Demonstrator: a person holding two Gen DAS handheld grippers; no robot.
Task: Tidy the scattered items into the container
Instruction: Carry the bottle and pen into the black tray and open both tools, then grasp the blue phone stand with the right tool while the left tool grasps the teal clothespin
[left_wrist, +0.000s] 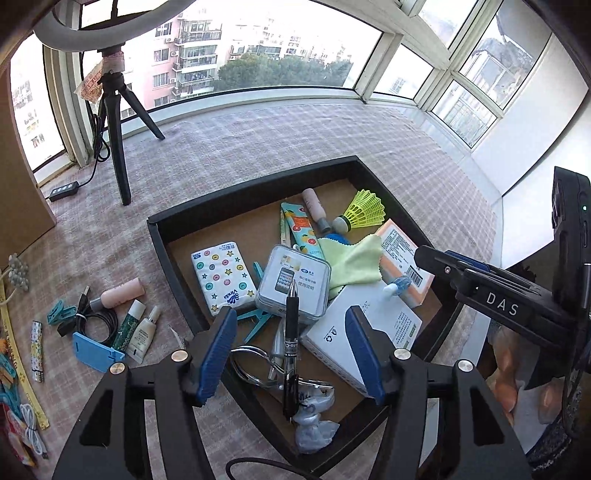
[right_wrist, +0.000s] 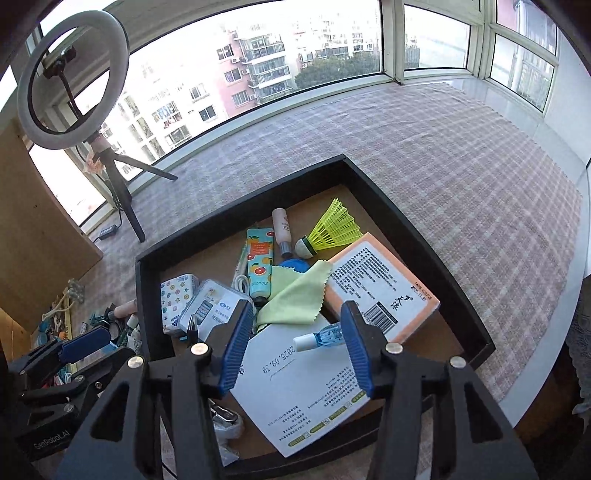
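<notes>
A black tray (left_wrist: 255, 181) (right_wrist: 236, 218) with a brown floor holds a tissue pack (left_wrist: 221, 277), a clear case (left_wrist: 293, 280), a yellow shuttlecock (left_wrist: 364, 212), a green cloth (left_wrist: 354, 264), an orange box (right_wrist: 384, 291) and a white box (right_wrist: 303, 387). My left gripper (left_wrist: 291, 314) hangs open over the tray's near corner. A black pen (left_wrist: 291, 343) lies between its pads, untouched by them. My right gripper (right_wrist: 296, 308) is open above the white box. A small blue bottle (right_wrist: 325, 336) lies there by its right pad, not pinched.
Left of the tray on the checked cloth lie a pink tube (left_wrist: 122, 295), a coiled black cable (left_wrist: 92, 317), two small tubes (left_wrist: 138, 328), a blue card (left_wrist: 96, 349) and a teal clip (left_wrist: 59, 312). A ring light tripod (left_wrist: 116, 140) stands at the back left.
</notes>
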